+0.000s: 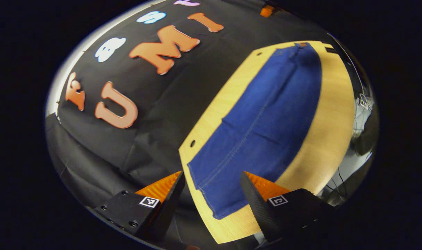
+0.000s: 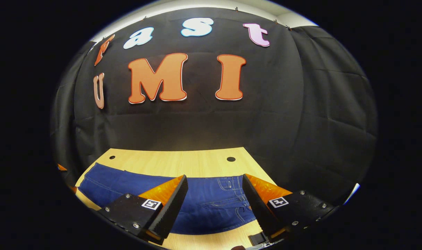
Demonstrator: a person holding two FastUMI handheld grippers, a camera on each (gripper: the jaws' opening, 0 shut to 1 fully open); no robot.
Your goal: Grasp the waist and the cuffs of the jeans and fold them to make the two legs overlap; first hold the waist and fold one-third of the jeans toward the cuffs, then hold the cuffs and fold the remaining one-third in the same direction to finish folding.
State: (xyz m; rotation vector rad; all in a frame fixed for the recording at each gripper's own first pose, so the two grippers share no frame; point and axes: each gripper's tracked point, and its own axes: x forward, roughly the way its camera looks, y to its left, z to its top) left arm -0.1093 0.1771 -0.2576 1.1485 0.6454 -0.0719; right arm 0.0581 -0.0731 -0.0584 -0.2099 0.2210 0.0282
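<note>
- Jaws apart on both: left gripper (image 1: 211, 194) hangs low centre over the cuffs (image 1: 211, 199), ready to pinch.
- Right gripper (image 2: 214, 201) hovers bottom centre above the waist (image 2: 228, 198).
- Jeans (image 1: 263, 125) lie flat along the table (image 1: 332, 118), legs apparently overlapped, running to upper right.

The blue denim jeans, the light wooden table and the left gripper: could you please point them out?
Blue denim jeans (image 1: 263, 128), left gripper view, leg fabric.
Light wooden table (image 2: 176, 163), right gripper view, bare top.
Left gripper (image 1: 212, 194), left gripper view, between fingertips.
</note>
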